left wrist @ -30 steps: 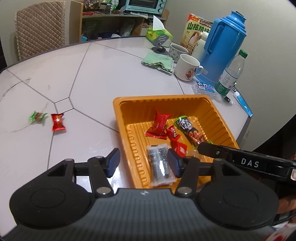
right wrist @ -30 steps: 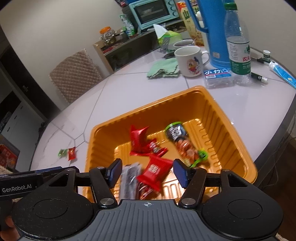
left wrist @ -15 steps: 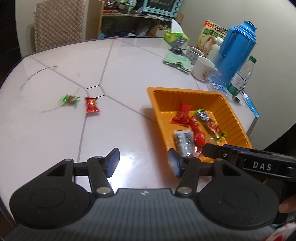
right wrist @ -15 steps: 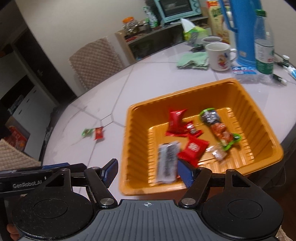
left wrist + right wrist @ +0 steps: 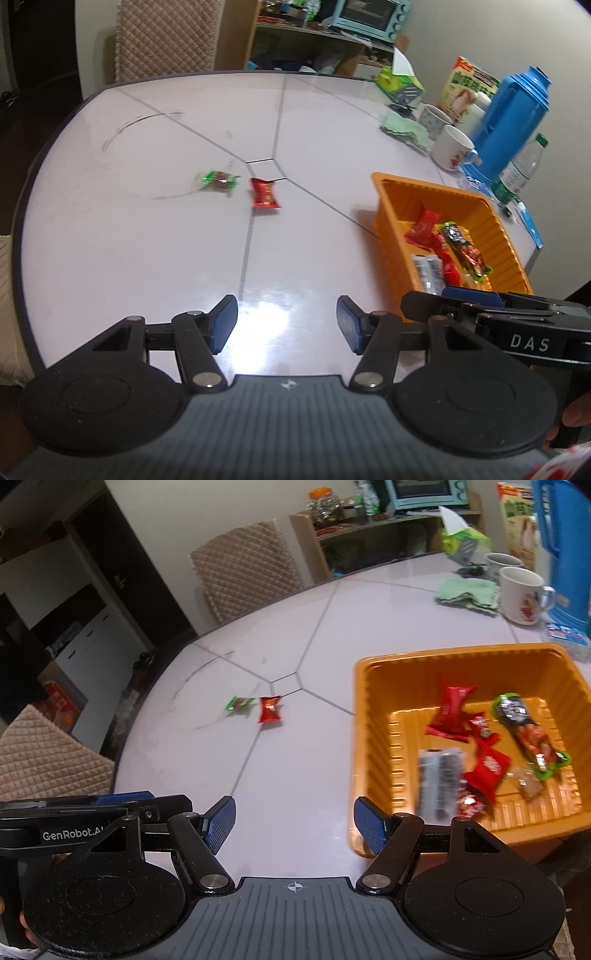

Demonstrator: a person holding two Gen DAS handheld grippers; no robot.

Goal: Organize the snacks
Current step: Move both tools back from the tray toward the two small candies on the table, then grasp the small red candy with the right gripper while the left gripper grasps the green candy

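Observation:
An orange tray (image 5: 384,199) (image 5: 373,686) at the table's right holds several snack packets, among them a silver one (image 5: 439,779) and a long green-ended one (image 5: 528,734). A red packet (image 5: 264,192) (image 5: 269,709) and a green-wrapped candy (image 5: 219,179) (image 5: 240,703) lie loose on the table near its middle. My left gripper (image 5: 286,326) is open and empty over the near table edge. My right gripper (image 5: 295,825) is open and empty beside the tray's near left corner. Each gripper's body shows at the edge of the other's view.
A blue thermos (image 5: 511,118), water bottle (image 5: 522,170), two mugs (image 5: 452,147), a green cloth (image 5: 467,592), a tissue box (image 5: 400,83) and a carton stand at the table's far right. Padded chairs (image 5: 243,568) stand around the table.
Both grippers have pulled back from the tray and swung left, toward the loose snacks. The tray now sits to the right in both views. Both stay open and empty.

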